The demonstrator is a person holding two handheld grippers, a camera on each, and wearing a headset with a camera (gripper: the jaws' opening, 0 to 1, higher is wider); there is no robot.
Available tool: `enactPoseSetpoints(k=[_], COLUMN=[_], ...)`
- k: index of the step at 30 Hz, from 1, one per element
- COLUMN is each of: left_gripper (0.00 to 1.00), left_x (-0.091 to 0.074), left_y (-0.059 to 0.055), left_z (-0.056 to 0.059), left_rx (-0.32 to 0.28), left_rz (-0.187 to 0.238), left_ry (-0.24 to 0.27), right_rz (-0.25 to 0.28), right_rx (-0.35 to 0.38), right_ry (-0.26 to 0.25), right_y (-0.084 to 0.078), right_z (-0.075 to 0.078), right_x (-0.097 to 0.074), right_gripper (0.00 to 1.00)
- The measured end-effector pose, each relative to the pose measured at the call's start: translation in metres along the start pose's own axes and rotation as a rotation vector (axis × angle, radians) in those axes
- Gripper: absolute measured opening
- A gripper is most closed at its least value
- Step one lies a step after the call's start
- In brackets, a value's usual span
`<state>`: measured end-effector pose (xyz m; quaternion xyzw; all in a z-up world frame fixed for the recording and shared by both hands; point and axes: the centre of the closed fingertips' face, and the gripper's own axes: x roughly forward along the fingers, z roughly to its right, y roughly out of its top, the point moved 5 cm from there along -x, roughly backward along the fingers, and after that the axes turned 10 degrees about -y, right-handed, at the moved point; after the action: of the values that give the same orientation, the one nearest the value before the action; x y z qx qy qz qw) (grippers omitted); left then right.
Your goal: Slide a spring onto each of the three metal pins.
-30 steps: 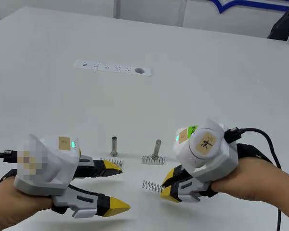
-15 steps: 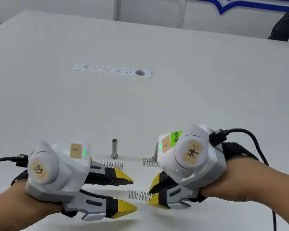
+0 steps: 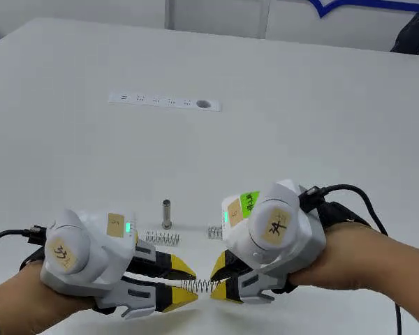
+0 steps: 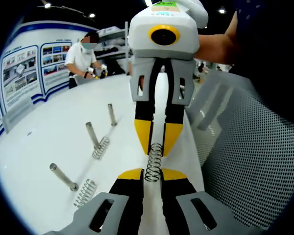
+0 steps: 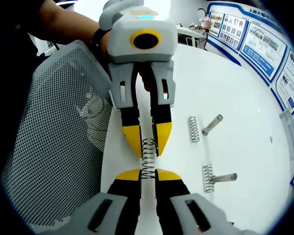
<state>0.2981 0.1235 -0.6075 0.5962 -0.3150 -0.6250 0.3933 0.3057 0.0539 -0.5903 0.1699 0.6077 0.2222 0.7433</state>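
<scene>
The right gripper (image 3: 218, 281) is clenched on 1 end of the held spring (image 3: 199, 284); the spring spans level between the 2 grippers, near the front edge of the white table (image 3: 300, 125). The left gripper (image 3: 184, 283) faces the right one tip to tip; its jaws are narrowed on either side of the spring's other end; whether they press on the coils cannot be told.

In the left gripper view, 3 metal pins stand in a row on the table beyond the grippers: the near pin (image 4: 64, 177), the middle pin (image 4: 92, 134) and the far pin (image 4: 110, 114); each pin is bare. The 1st loose spring (image 4: 85, 192) lies flat just beside the base of the near pin; the 2nd loose spring (image 4: 101, 147) lies flat just beside the base of the middle pin.

A white power strip (image 3: 164, 102) lies farther back on the table, well apart from the pins.
</scene>
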Motion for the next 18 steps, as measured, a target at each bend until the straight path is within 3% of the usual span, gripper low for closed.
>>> enactPoseSetpoints(k=[18], left_gripper=[0.10], left_x=[-0.0008], left_y=[0.0039], left_z=[0.0029], left_rx=[0.016], left_rz=[0.010], left_ry=[-0.013], right_rz=[0.008], right_rx=[0.037], right_ry=[0.020], right_y=[-0.0043], right_z=[-0.0022], right_x=[0.0052], right_gripper=[0.15])
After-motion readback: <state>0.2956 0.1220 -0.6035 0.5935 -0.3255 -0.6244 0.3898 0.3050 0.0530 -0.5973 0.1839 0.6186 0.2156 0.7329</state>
